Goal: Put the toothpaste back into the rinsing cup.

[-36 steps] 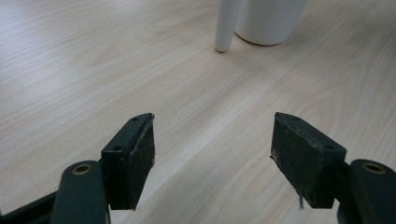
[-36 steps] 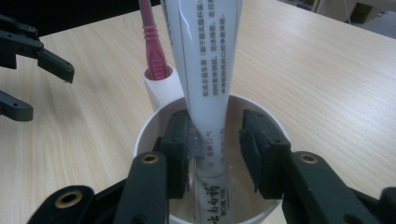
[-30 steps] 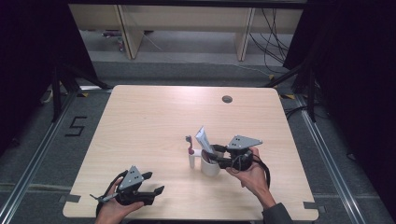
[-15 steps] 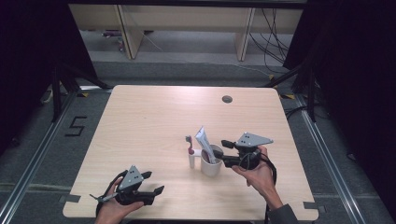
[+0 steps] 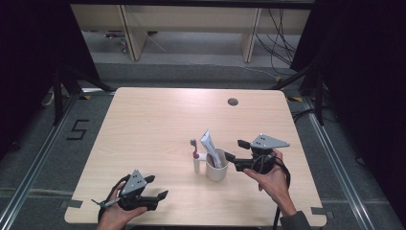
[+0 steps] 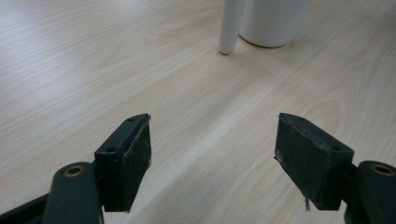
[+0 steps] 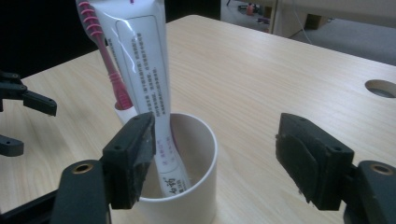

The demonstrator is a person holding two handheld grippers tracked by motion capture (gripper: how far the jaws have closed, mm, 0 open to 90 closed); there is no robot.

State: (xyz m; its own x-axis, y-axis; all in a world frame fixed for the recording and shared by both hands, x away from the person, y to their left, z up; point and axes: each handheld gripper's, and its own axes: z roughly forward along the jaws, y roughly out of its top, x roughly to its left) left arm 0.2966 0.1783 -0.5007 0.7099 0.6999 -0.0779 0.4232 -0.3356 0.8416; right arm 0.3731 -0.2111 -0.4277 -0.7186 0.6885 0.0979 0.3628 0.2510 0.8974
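Toothpaste tube (image 7: 142, 60) stands tilted in the white cup (image 7: 196, 186) right before the right hand-held gripper (image 7: 215, 161), whose jaws have just been opening and now stand apart around nothing. A careless brush could, I judge, tip cup or toothbrush (image 7: 105, 56). The left hand-held gripper (image 6: 212, 156) also gapes empty; the toothbrush head is cut off.

Each black gripper (image 5: 237, 151) carries a grey three-cornered plate, brass-ringed screw holes, trailing cable.
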